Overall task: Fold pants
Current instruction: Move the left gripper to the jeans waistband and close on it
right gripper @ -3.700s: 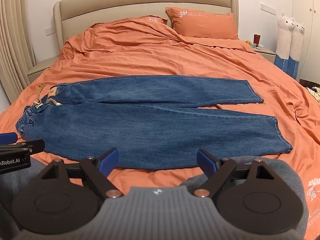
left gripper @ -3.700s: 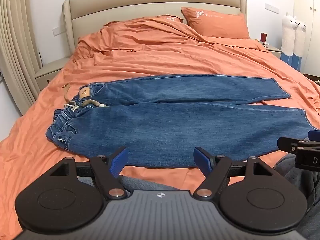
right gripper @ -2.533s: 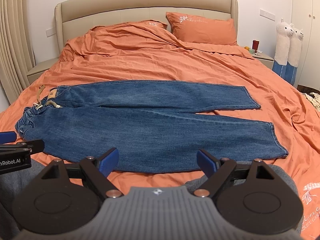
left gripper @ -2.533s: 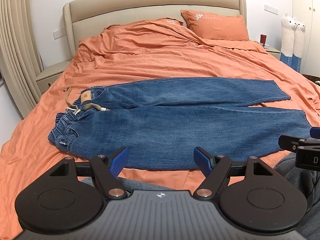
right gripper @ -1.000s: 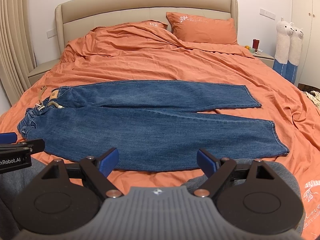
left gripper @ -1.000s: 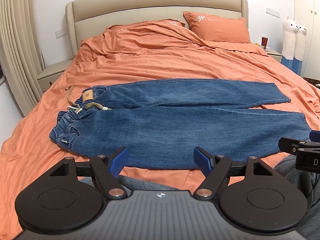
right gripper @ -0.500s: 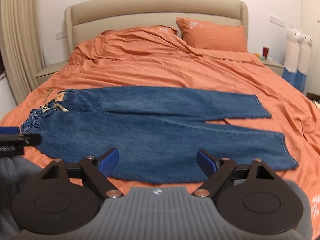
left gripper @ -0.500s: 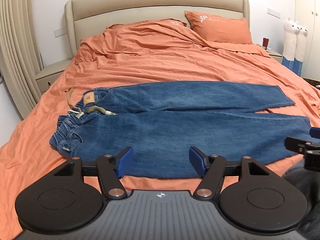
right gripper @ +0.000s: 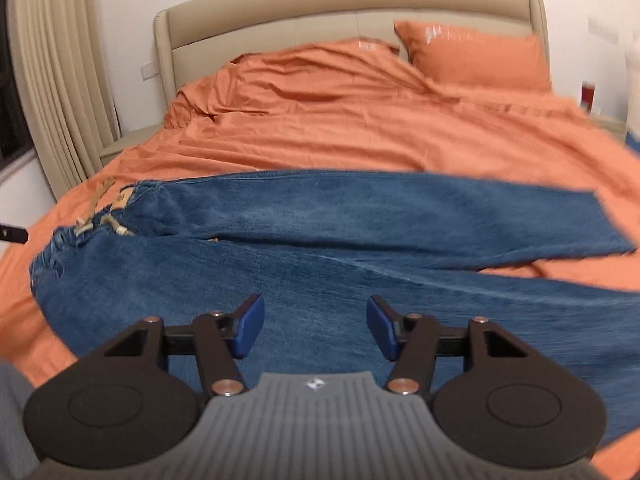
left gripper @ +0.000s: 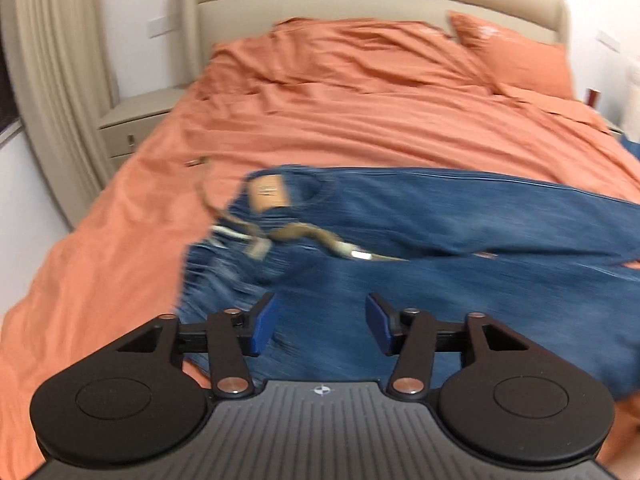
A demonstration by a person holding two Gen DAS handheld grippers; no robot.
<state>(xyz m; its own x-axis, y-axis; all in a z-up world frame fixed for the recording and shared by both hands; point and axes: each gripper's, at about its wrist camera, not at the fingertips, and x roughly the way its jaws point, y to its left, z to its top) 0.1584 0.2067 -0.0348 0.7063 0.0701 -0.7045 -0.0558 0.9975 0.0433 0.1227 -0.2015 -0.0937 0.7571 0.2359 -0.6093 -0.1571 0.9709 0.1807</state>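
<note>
Blue jeans (left gripper: 460, 280) (right gripper: 340, 248) lie flat across the orange bedspread (left gripper: 360, 120), waistband to the left, both legs stretched to the right. A tan leather patch (left gripper: 269, 195) and a drawstring (left gripper: 320, 238) mark the waist. My left gripper (left gripper: 320, 326) hovers over the near leg beside the waistband, its jaws closing, nothing between the blue pads. My right gripper (right gripper: 316, 328) hangs above the middle of the near leg, jaws also closing, with no cloth pinched. Both views are motion-blurred.
A beige headboard (right gripper: 340, 12) and an orange pillow (right gripper: 472, 56) stand at the far end. A bedside cabinet (left gripper: 136, 120) and pleated curtains (left gripper: 52, 80) are at the left. The tip of the left gripper (right gripper: 12, 234) shows at the left edge of the right wrist view.
Both grippers have swept forward and down toward the jeans, the left one toward the waistband. Their jaws have narrowed. The jeans lie as before.
</note>
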